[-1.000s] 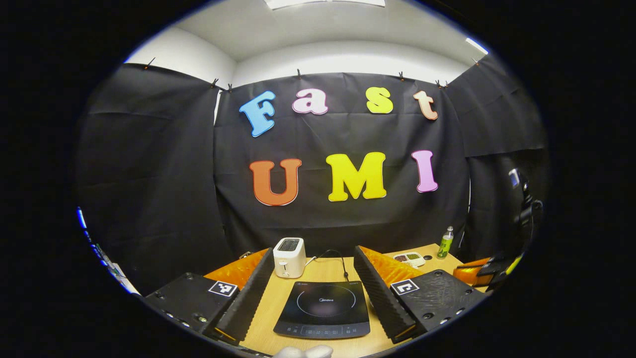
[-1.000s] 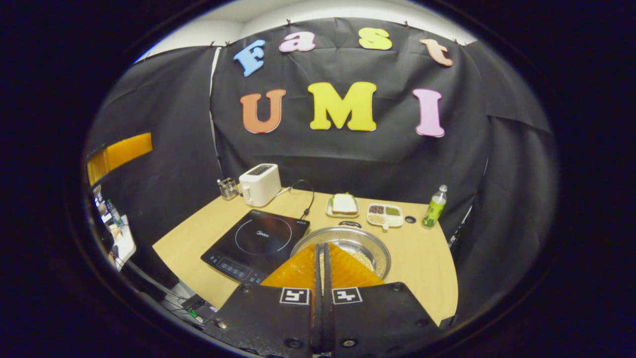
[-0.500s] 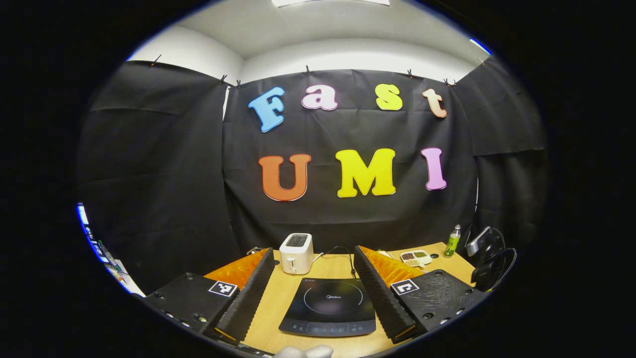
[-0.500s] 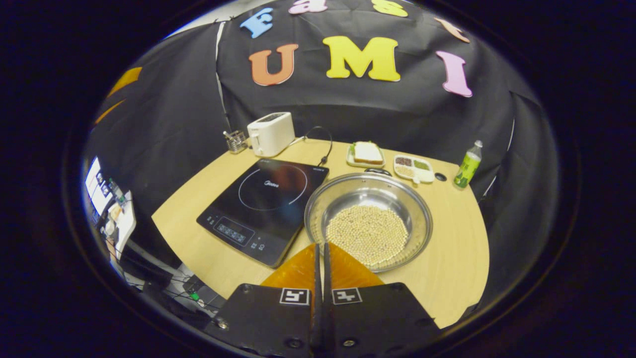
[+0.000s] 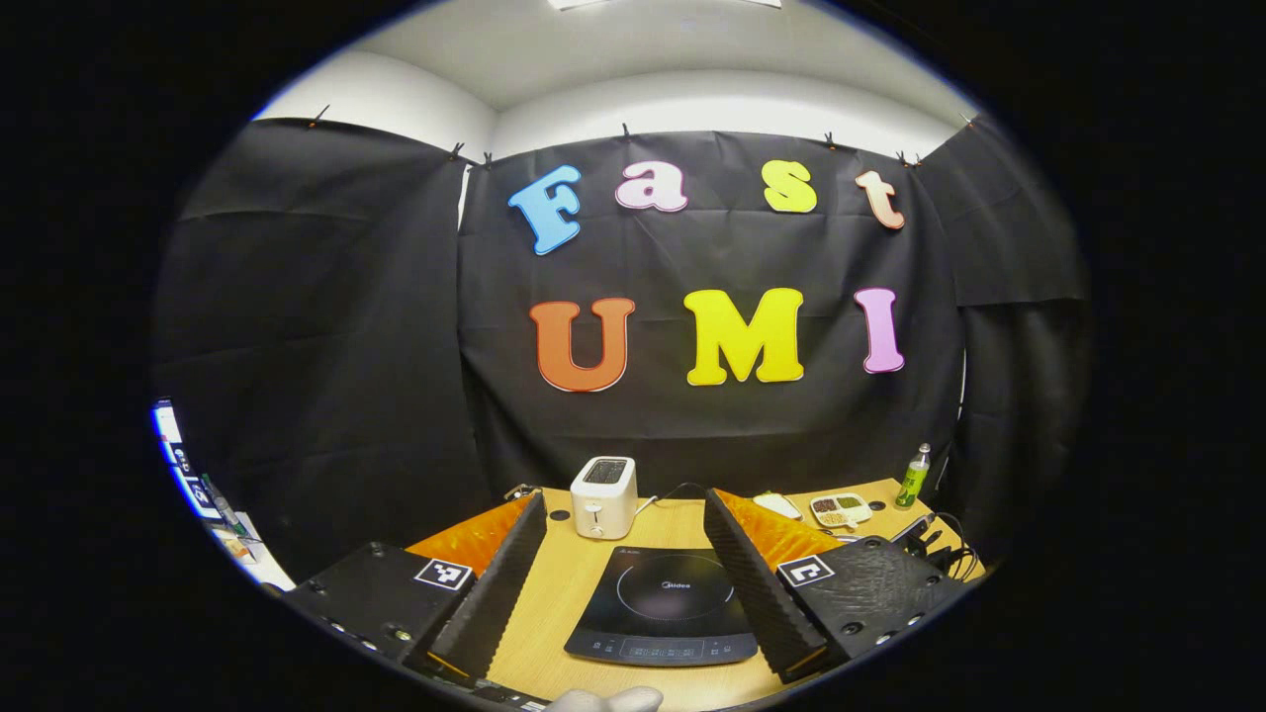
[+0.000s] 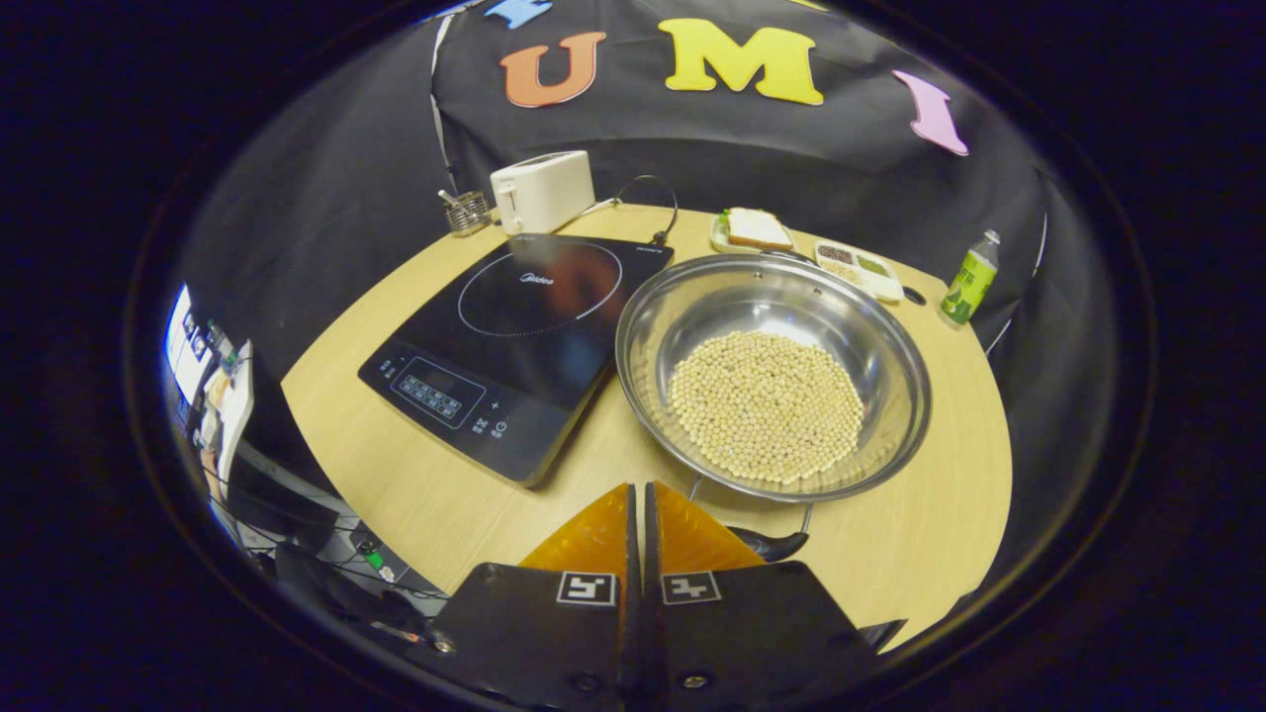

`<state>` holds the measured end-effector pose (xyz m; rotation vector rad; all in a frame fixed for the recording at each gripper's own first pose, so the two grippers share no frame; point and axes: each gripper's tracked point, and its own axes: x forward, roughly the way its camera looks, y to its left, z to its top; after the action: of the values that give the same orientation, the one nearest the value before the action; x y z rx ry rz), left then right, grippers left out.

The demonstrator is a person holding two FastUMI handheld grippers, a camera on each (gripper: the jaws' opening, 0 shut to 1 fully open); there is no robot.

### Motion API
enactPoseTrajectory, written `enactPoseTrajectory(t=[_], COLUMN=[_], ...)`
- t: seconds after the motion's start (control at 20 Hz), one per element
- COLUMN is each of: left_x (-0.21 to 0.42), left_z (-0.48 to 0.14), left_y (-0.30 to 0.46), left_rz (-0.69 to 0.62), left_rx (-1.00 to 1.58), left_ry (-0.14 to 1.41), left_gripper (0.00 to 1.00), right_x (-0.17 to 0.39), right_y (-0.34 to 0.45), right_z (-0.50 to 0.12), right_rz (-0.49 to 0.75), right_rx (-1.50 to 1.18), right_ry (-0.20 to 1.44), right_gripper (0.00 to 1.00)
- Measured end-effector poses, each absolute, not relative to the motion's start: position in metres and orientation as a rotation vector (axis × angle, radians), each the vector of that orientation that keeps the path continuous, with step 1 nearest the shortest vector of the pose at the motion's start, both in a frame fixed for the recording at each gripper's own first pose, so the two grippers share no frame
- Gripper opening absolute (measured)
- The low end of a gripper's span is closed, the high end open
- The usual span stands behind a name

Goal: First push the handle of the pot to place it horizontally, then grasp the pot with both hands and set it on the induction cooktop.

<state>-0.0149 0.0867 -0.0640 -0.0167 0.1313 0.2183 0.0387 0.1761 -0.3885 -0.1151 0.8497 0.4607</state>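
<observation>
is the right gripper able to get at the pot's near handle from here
Probably yes: the right gripper is shut and sits just before the near handle of the pot, with nothing between them.

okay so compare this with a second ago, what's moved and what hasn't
The right gripper, shut throughout, has tipped down and drawn closer to the pot, its tips now at the near handle; no push on it shows. The left gripper has swung slightly, so the cooktop and toaster shifted between its open fingers. Nothing was grasped or released. Pot, cooktop and toaster kept their places on the table.
</observation>
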Motion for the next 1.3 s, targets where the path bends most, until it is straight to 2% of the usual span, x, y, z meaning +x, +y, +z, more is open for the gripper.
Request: enactPoseTrajectory(t=[0.35,0.45,0.55,0.65,0.75,0.8,0.95,1.0,1.05,1.1,1.3], left_x=[-0.016,-0.015,-0.016,-0.014,-0.014,-0.013,-0.010,-0.009,-0.008,-0.008,-0.006], left_z=[-0.069,-0.067,-0.067,-0.067,-0.068,-0.069,-0.067,-0.067,-0.066,-0.065,-0.064], left_y=[0.102,0.103,0.102,0.101,0.099,0.098,0.095,0.095,0.093,0.092,0.087], left_rz=[0.254,0.256,0.256,0.253,0.246,0.242,0.236,0.233,0.230,0.227,0.218], left_rx=[-0.013,-0.011,-0.012,-0.010,-0.006,-0.005,-0.008,-0.008,-0.007,-0.007,-0.007], left_ry=[0.149,0.148,0.149,0.147,0.150,0.150,0.147,0.145,0.143,0.142,0.138], left_gripper=[0.96,0.96,0.96,0.96,0.96,0.96,0.96,0.96,0.96,0.96,0.96], right_x=[0.044,0.044,0.043,0.043,0.042,0.043,0.042,0.043,0.043,0.043,0.039], right_y=[0.174,0.174,0.173,0.171,0.167,0.166,0.160,0.158,0.156,0.153,0.136], right_z=[-0.407,-0.408,-0.408,-0.409,-0.409,-0.409,-0.410,-0.410,-0.411,-0.411,-0.415], right_rz=[0.449,0.448,0.448,0.445,0.446,0.446,0.440,0.437,0.435,0.431,0.402], right_rx=[-0.116,-0.127,-0.129,-0.117,-0.122,-0.129,-0.128,-0.126,-0.127,-0.128,-0.129], right_ry=[0.880,0.878,0.876,0.878,0.876,0.875,0.877,0.877,0.878,0.881,0.888], right_gripper=[0.04,0.00,0.04,0.00,0.04,0.00,0.00,0.04,0.00,0.04,0.04])
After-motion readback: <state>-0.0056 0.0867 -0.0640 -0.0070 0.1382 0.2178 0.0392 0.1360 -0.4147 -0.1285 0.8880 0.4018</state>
